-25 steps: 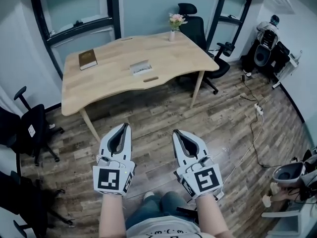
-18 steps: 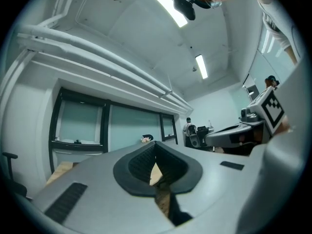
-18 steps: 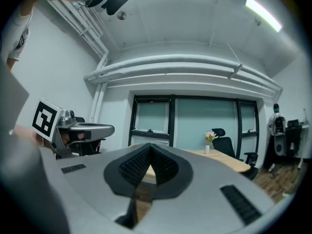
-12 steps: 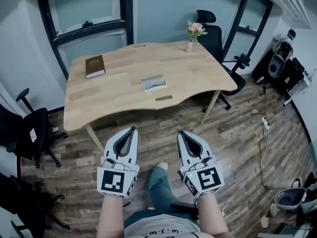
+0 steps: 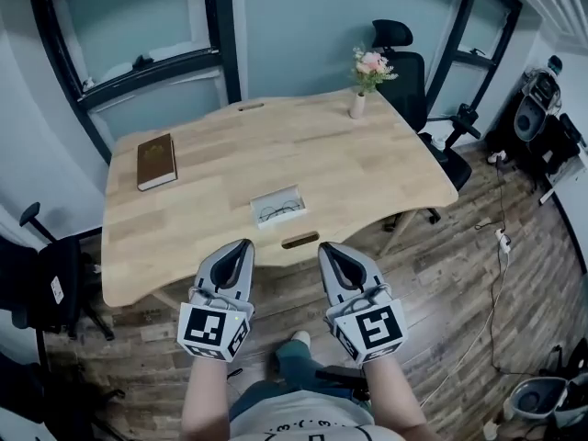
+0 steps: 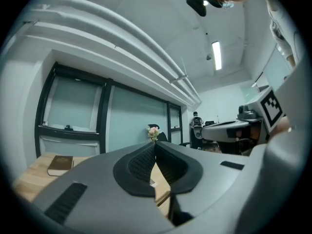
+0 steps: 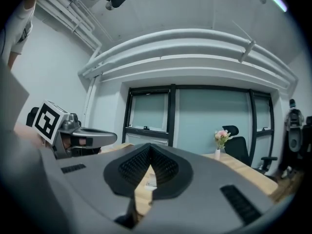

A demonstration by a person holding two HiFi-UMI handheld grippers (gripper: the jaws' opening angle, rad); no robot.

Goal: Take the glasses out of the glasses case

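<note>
An open white glasses case lies near the front edge of the wooden table, with dark-framed glasses inside it. My left gripper and my right gripper are side by side at the table's front edge, just short of the case, one to each side of it. Both point level toward the table, their jaws closed tip to tip with nothing between them. In the right gripper view the case shows as a pale patch behind the closed jaws of that gripper. The left gripper points the same way.
A brown book lies at the table's left. A small vase of pink flowers stands at the far right edge, with a black office chair behind it. Another black chair stands at the left. The table has a cable slot in front.
Both grippers and the head camera have moved forward toward the table. The grippers' tips, earlier over the wooden floor, now reach the table's front edge. The jaws stayed closed.
</note>
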